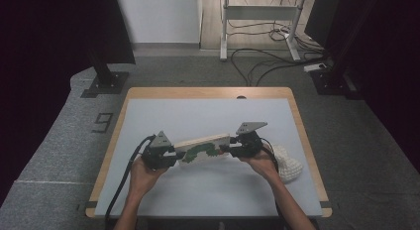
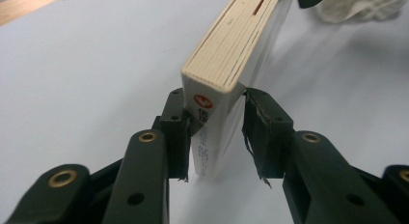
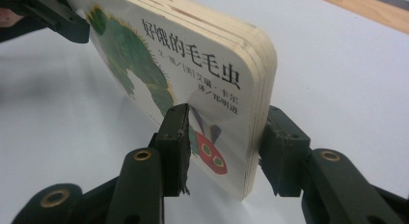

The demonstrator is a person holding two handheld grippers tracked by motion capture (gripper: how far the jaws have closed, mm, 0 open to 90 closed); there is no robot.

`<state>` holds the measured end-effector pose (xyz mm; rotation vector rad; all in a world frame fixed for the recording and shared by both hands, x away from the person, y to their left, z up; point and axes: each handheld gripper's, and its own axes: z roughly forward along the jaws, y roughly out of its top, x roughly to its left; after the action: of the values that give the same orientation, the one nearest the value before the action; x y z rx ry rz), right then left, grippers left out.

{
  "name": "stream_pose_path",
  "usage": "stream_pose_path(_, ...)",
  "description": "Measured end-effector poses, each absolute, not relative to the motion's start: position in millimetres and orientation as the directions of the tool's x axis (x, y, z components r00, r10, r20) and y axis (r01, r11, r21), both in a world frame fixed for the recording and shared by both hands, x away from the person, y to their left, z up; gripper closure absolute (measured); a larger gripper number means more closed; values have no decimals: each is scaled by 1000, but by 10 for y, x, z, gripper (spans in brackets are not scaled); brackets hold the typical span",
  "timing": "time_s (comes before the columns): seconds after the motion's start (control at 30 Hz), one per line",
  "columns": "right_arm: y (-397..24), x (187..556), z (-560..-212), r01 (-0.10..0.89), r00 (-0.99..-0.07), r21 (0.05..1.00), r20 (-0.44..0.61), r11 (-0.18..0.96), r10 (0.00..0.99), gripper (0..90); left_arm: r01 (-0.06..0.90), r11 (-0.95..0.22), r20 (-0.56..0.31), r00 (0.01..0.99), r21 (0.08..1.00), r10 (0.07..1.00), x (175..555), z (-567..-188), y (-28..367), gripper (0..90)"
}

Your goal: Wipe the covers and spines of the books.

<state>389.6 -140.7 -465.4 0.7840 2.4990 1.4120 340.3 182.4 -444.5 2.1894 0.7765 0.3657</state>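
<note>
A thick board book (image 1: 203, 146) with a green caterpillar on its white cover hangs on edge just above the pale mat (image 1: 208, 116), stretched between my two grippers. My left gripper (image 1: 177, 154) is shut on the spine end; in the left gripper view both pads press the book (image 2: 231, 50) at that end, the left gripper (image 2: 214, 132) pointing along it. My right gripper (image 1: 229, 148) is shut on the opposite end. In the right gripper view the right gripper (image 3: 222, 147) clamps the front and back covers of the book (image 3: 193, 55).
A white knitted object (image 1: 289, 163) lies on the mat by the right hand, near the table's right edge, and is also seen as the knitted object (image 2: 366, 4). The wooden table rim (image 1: 208, 92) frames the mat. Black stands and cables are on the floor beyond.
</note>
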Motion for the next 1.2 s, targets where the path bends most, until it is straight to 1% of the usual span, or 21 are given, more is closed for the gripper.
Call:
stream_pose_path(0.1,-1382,3920,-4682,350,-846,837,90,421,526,561,416,-523,21,768,744,640,3438,-4479,1819,621)
stream_pose_path(0.37,-1367,3958,-4787,369,-841,828,103,422,531,553,415,-529,39,759,740,650,3459,-4543,1790,603)
stream_pose_path(0.47,-1385,3958,-4812,379,-838,834,125,401,531,549,416,-523,37,756,744,654,3444,-4544,1791,598)
stream_pose_path(0.73,-1382,3931,-4809,367,-841,835,111,410,529,530,403,-520,38,762,754,646,3415,-4552,1802,602)
stream_pose_path(0.83,-1374,3919,-4793,362,-840,834,98,417,534,491,401,-518,34,766,755,642,3417,-4555,1810,603)
stream_pose_path(1.2,-1467,3840,-4672,348,-818,827,38,441,575,277,396,-503,12,776,768,630,3427,-4570,1850,606)
